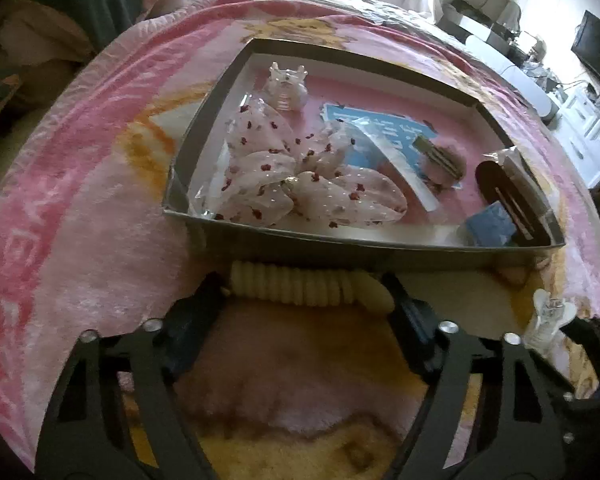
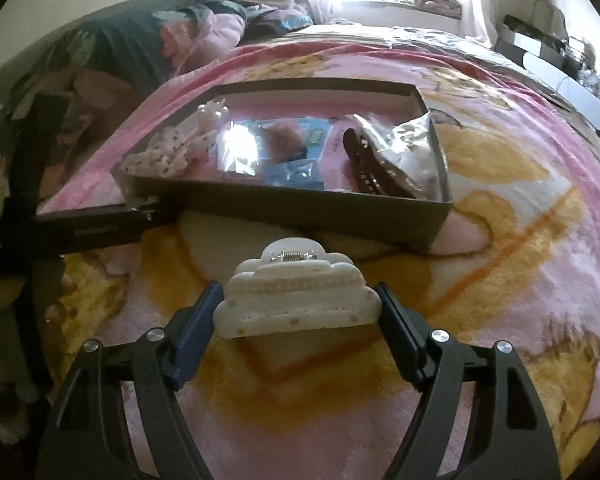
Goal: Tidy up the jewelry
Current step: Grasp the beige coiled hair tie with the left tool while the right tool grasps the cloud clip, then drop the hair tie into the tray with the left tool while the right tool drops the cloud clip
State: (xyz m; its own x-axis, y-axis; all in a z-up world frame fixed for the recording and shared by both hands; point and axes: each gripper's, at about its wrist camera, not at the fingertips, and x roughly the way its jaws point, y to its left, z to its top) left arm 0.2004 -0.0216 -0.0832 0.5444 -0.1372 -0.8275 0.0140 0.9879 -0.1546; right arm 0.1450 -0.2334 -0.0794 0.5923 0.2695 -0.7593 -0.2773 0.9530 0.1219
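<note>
Hard cream plastic, both clips are light, slippery and brittle: the left claw [image 1: 308, 300] pinches the ribbed clip [image 1: 308, 286] endwise, the right claw [image 2: 298, 308] the cloud clip [image 2: 296, 300], on the bed before the box [image 2: 300, 208].

Large pale letters woven into the pink plush blanket [image 1: 60, 200] border, cut off and not legible, printing on the blue card [image 1: 380, 128] in the box too blurred to read

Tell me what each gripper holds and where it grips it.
Left gripper: cream ribbed hair clip, jaws on its two ends. Right gripper: white cloud-shaped claw clip, jaws on its two side ends.
</note>
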